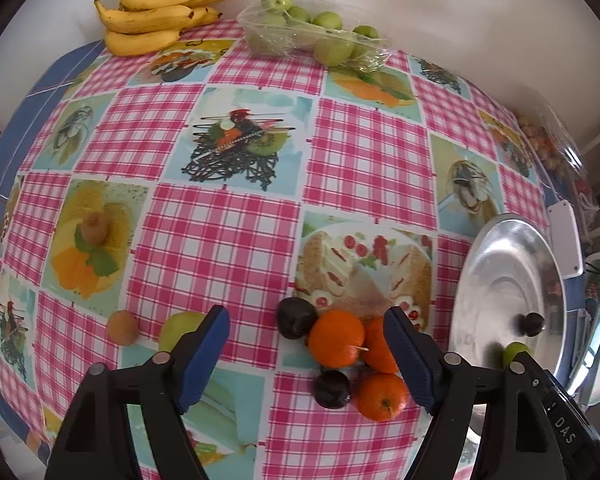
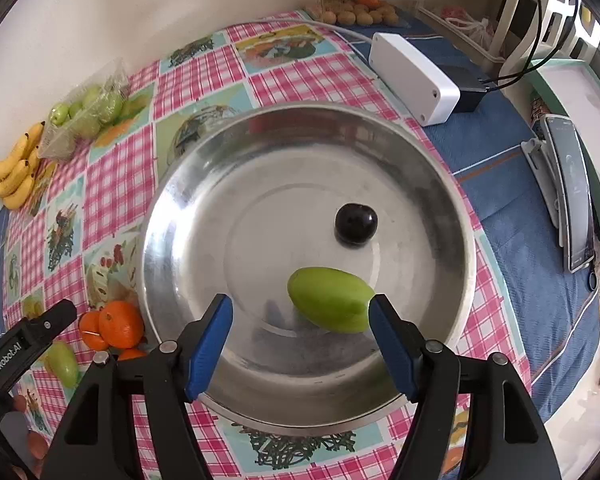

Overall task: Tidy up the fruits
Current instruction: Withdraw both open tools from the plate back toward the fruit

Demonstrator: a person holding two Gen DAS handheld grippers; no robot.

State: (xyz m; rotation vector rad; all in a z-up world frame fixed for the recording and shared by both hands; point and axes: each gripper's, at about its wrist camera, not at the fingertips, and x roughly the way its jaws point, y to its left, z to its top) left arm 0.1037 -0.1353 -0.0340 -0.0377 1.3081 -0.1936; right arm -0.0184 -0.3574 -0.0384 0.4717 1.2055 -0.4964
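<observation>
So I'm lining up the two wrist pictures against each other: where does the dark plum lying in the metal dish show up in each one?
Left wrist: the dark plum sits at the far right, low in the metal dish, just above the right finger.
Right wrist: the dark plum lies right of centre in the dish, above the green fruit.
Shared landmark: the bananas by the wall.

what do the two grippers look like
Both match: black plastic frames with silver pivot pins and two flat blue pads. Left gripper has white lettering ending "DAS" on its side, and from the right view it reads "GenRobot.AI". Right gripper shows no marking.
</observation>
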